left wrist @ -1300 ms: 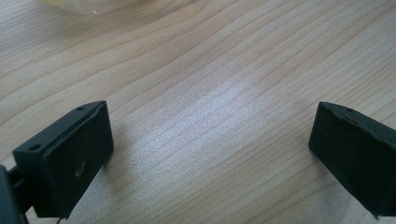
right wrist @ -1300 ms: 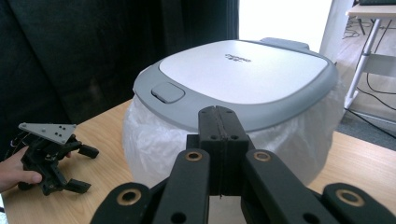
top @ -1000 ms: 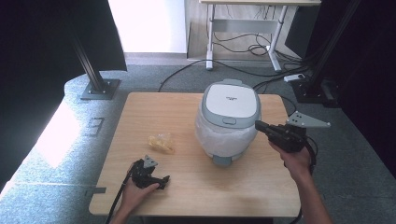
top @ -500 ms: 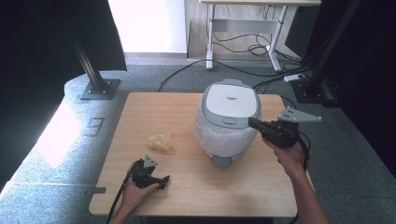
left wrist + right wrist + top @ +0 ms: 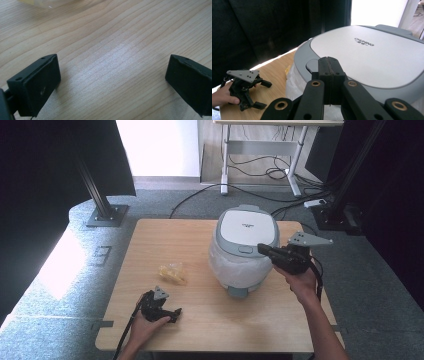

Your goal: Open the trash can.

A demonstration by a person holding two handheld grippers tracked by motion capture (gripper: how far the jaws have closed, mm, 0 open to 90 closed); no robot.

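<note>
hovering over the front edge of a white and grey rice cooker [image 5: 245, 247], the right gripper [image 5: 262, 249] is held level in the person's right hand [image 5: 301, 283], its two black jaws pressed flat together with nothing between them. in the right gripper view the joined jaw tips sit just in front of the grey lid release button [image 5: 312, 65] at the lid's near rim, very close to it; whether they touch it cannot be told. the rice cooker stands on the right half of a light wooden table [image 5: 165, 235], lid down, its lower body wrapped in clear plastic film.

at the near left part of the table, the left gripper [image 5: 171, 314] rests low on the wood in the person's left hand [image 5: 144, 330]. in the left gripper view its jaws stand wide apart with bare tabletop between them and nothing held. a small crumpled yellowish wrapper [image 5: 172, 272] lies on the table between the left gripper and the rice cooker, apart from both.

beyond the table, grey carpet, black curtains, cables on the floor and the legs of a second desk [image 5: 260, 150] are in sight.
</note>
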